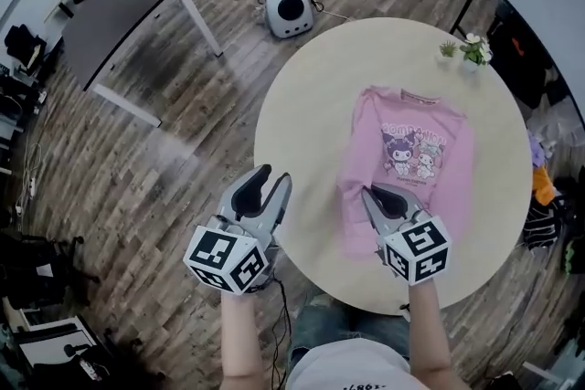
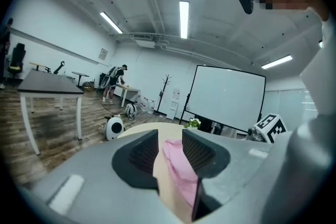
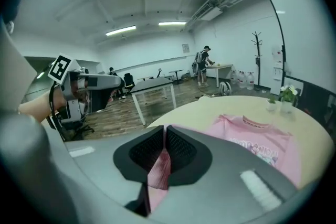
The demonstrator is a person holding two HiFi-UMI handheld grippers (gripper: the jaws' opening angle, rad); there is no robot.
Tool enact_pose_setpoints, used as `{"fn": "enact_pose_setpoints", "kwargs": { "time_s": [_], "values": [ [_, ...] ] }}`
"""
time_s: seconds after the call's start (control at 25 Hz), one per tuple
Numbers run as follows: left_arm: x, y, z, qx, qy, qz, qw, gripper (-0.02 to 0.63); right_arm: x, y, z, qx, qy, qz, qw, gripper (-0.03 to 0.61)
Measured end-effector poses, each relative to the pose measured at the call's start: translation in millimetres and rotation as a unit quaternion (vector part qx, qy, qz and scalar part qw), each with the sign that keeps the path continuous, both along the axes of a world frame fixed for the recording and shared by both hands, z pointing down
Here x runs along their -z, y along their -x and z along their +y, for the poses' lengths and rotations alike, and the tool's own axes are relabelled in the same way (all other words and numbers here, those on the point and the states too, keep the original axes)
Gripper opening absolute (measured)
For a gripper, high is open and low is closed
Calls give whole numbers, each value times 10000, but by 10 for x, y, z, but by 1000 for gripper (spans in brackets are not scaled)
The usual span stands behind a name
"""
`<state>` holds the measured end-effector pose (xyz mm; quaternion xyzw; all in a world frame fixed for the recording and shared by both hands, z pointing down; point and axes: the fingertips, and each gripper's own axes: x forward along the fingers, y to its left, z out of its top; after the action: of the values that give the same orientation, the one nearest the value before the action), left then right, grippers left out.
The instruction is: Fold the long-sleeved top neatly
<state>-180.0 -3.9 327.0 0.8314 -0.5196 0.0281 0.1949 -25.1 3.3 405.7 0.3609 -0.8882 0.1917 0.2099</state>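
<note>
Head view: the pink long-sleeved top (image 1: pixel 411 160) is lying print side up on the round table (image 1: pixel 311 96), a little toward 3 o'clock of the table's middle. Its collar is pointing to 12 o'clock and its hem to 6 o'clock. The sleeve on the 3 o'clock side is lying straight down beside the body. The 9 o'clock side is looking bunched near the hem.

The right gripper (image 1: pixel 373 194) is sitting at the top's 7 o'clock corner. In the right gripper view its jaws are standing nearly together, clenched on a strip of the pink fabric running down between the pads. The rest of the garment is spreading over the table toward 3 o'clock of that view.

The left gripper (image 1: pixel 274 175) is hovering just outside the table's rim at 8 o'clock, over the wooden floor (image 1: pixel 183 160), apart from the top. Its jaws are standing apart, released, gripping nothing. In the left gripper view we are seeing table and pink cloth only through the gap, farther off.

Small potted plants (image 1: pixel 473 50) are standing at the table's 1 o'clock rim, and a grey table (image 1: pixel 114 14) is standing at 10 o'clock of the head view
</note>
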Motion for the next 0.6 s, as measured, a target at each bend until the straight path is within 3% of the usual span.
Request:
{"fn": "enact_pose_setpoints", "kwargs": {
  "time_s": [0.32, 0.48, 0.6],
  "values": [
    [-54, 576, 474, 777, 183, -77, 9968, 143, 200, 827, -148, 703, -264, -178, 9970, 44],
    [-169, 756, 668, 981, 337, -50, 9946, 143, 15, 1206, -228, 749, -143, -196, 9969, 44],
    [-256, 841, 721, 1049, 436, -7, 9935, 143, -283, 1455, -273, 846, -11, 92, 9964, 44]
  ]
}}
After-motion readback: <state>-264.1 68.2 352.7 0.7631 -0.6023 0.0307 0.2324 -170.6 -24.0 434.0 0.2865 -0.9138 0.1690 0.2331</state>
